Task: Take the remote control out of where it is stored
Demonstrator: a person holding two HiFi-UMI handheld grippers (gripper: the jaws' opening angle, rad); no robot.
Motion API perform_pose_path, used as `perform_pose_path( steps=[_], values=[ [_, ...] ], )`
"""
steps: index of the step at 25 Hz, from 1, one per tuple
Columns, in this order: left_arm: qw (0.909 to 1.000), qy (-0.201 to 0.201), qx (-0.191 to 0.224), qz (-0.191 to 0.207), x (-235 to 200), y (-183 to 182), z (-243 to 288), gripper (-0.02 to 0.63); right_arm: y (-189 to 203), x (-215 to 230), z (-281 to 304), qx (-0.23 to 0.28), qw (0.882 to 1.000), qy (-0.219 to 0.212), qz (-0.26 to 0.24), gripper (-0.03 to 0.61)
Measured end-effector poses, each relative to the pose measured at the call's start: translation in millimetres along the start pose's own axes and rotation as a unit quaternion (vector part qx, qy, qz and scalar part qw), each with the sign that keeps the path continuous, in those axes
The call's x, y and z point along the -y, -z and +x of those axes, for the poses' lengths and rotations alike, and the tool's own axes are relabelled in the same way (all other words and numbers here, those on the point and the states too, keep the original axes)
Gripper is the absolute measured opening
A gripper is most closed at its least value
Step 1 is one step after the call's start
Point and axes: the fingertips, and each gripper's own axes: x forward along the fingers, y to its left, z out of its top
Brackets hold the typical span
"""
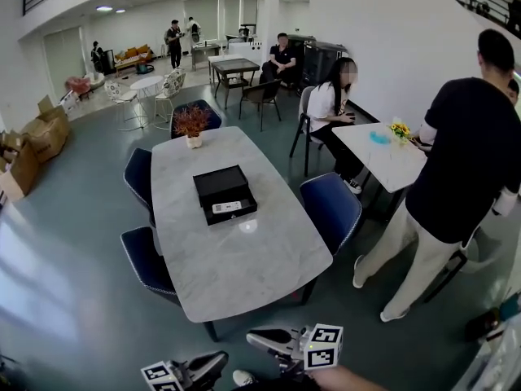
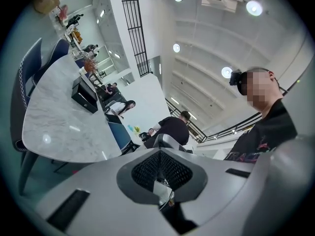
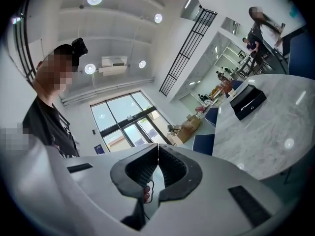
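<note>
Black box [image 1: 223, 192] on the desk [image 1: 244, 259] likely stores the remote, which is not clearly visible. Left tool [image 2: 158, 154] and right tool [image 3: 158, 151], both closed and empty, hover well short of it, with no reach begun.

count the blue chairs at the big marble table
4: far left chair, near left chair, right chair, and end chair behind the plant. Others may be hidden.

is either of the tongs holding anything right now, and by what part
Nothing is held. The left tongs and right tongs are both shut empty, tips together, short of the box on the table.
</note>
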Motion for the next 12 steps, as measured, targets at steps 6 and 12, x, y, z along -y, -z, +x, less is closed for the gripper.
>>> perform_pose_path(
  steps=[6,12],
  values=[
    [0.9999,0.005,-0.002,0.011,3.2,-4.5,-8.7,0.008,2.3,1.2,-3.8,0.007,1.0,0.012,-0.007,0.009],
    [0.9999,0.001,0.001,0.016,0.7,-12.9,-11.7,0.008,2.5,1.8,-2.1,0.003,0.999,0.034,-0.017,0.009]
  ],
)
